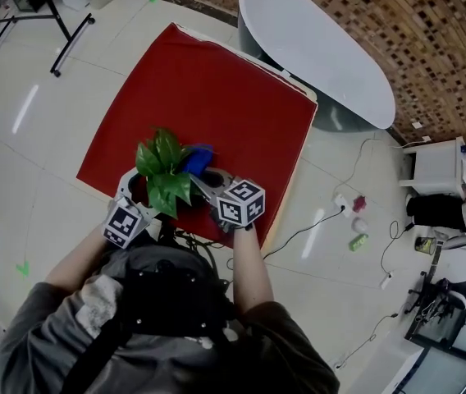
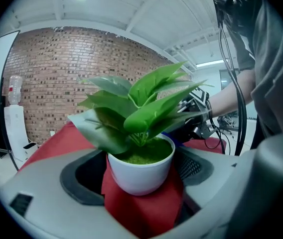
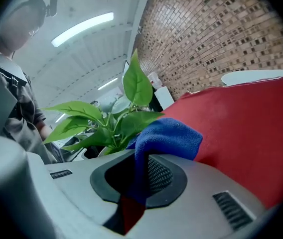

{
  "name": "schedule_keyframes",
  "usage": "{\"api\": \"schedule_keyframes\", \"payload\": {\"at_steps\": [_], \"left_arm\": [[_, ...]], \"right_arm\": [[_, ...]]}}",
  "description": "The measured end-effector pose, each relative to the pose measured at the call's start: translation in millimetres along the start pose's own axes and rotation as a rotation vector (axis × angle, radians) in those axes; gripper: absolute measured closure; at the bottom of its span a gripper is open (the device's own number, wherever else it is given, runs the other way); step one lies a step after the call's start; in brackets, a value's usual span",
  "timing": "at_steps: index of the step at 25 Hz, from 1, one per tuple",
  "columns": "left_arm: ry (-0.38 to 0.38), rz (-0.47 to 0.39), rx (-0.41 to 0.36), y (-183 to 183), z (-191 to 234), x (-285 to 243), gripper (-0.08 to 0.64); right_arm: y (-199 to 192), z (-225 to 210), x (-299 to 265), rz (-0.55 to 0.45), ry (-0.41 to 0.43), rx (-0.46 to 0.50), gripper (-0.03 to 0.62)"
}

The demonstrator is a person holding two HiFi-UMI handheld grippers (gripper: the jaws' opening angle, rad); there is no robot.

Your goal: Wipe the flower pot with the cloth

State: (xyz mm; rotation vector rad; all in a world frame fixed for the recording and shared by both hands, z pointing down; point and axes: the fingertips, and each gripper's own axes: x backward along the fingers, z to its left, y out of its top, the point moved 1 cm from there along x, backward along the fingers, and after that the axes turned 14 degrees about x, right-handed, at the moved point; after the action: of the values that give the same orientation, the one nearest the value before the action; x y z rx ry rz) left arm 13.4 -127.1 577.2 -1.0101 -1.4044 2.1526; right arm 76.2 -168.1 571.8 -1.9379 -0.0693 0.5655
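both claws are full: our left claw (image 1: 139, 189) clasps the flower pot (image 2: 140, 176) by its wall, near the desk's (image 1: 241, 113) front edge; our right claw (image 3: 136, 183) pinches the limp cloth (image 3: 169, 136). we judge the pot light, slick, tippy.

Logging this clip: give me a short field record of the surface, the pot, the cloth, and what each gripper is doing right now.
surface: red cloth-covered table
pot: white round flower pot holding a green leafy plant, upright on the red cover, near the person's edge
left gripper: jaws apart, one on either side of the pot; contact cannot be told
right gripper: shut on a blue fuzzy cloth, raised beside the leaves
cloth on pot: cannot tell
background: white oval table beyond the red one
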Motion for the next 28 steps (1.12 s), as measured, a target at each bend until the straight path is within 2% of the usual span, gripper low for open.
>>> {"api": "schedule_keyframes", "payload": {"at_steps": [6, 13, 16, 19, 23, 28], "left_arm": [[-0.033, 0.019, -0.016, 0.6, 0.5, 2.2, 0.117], [-0.132, 0.056, -0.05, 5.4, 9.0, 9.1, 0.114], [-0.173, 0.081, -0.102, 3.4, 12.9, 6.4, 0.114], [-0.155, 0.115, -0.16, -4.7, 17.7, 10.5, 0.115], [-0.154, 0.167, -0.101, -23.1, 17.2, 29.2, 0.115], [-0.141, 0.183, -0.017, -28.1, 11.3, 42.3, 0.115]], "right_arm": [[-21.3, -2.1, -8.5, 0.059, -0.041, -0.024, 0.531], [-27.6, 3.0, -16.5, 0.108, -0.188, 0.016, 0.531], [-31.3, 0.0, -17.2, 0.103, -0.259, 0.023, 0.531], [-31.7, 0.3, -15.5, 0.099, -0.3, 0.011, 0.531], [-30.6, 3.5, -13.0, 0.106, -0.334, 0.009, 0.531], [-32.8, 19.3, -14.2, 0.131, -0.342, 0.021, 0.531]]}}
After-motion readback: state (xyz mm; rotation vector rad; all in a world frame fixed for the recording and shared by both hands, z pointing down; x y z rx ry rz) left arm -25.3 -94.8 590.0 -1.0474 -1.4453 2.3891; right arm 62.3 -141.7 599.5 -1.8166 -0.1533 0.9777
